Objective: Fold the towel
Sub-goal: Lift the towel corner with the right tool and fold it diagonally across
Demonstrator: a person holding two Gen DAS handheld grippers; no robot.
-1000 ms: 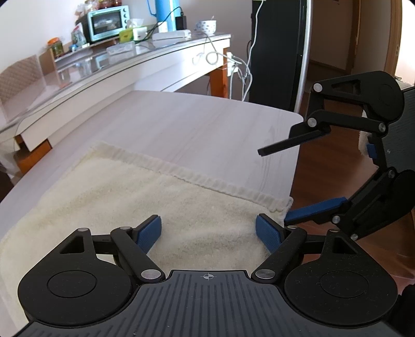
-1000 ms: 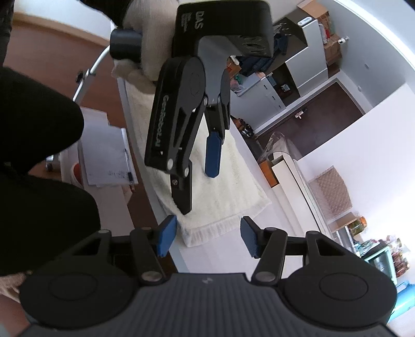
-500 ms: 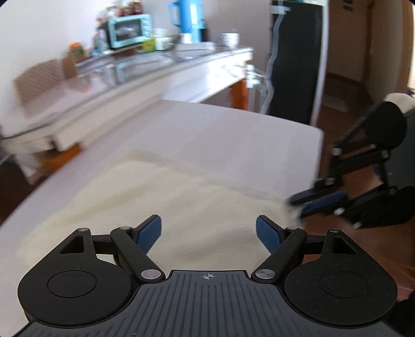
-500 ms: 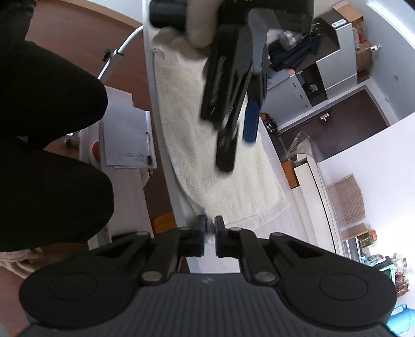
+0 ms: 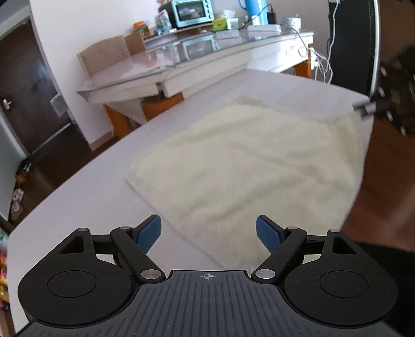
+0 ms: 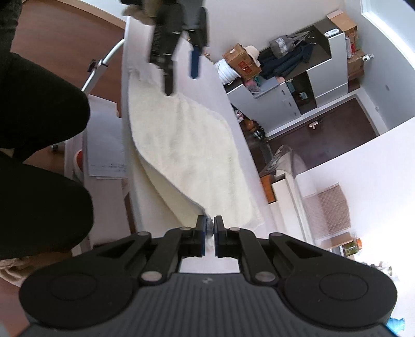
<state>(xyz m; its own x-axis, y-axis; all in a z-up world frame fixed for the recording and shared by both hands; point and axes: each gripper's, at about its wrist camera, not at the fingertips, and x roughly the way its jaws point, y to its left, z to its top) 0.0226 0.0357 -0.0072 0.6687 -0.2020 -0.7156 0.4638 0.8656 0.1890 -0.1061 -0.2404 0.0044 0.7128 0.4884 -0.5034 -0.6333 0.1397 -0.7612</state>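
A cream towel (image 5: 249, 166) lies spread on the white table (image 5: 85, 207). In the left wrist view my left gripper (image 5: 208, 233) hovers open over the towel's near corner, nothing between its blue pads. In the right wrist view my right gripper (image 6: 209, 226) is shut on the towel (image 6: 192, 145) at a corner, and that corner is lifted off the table (image 6: 228, 111) so the edge hangs in a curve. The left gripper (image 6: 181, 70) shows blurred at the towel's far end, jaws apart. The right gripper (image 5: 371, 107) appears blurred at the towel's far right corner.
A glass-topped side table (image 5: 197, 59) with a toaster oven (image 5: 190, 11) and cables stands beyond the white table. A dark tall appliance (image 5: 350, 44) is at the right. Papers (image 6: 106, 145) lie below the table edge beside a person's dark-clothed legs (image 6: 39, 134).
My right gripper closed on the towel's corner and lifted it a little. My left gripper swung along the towel toward its other end, staying open.
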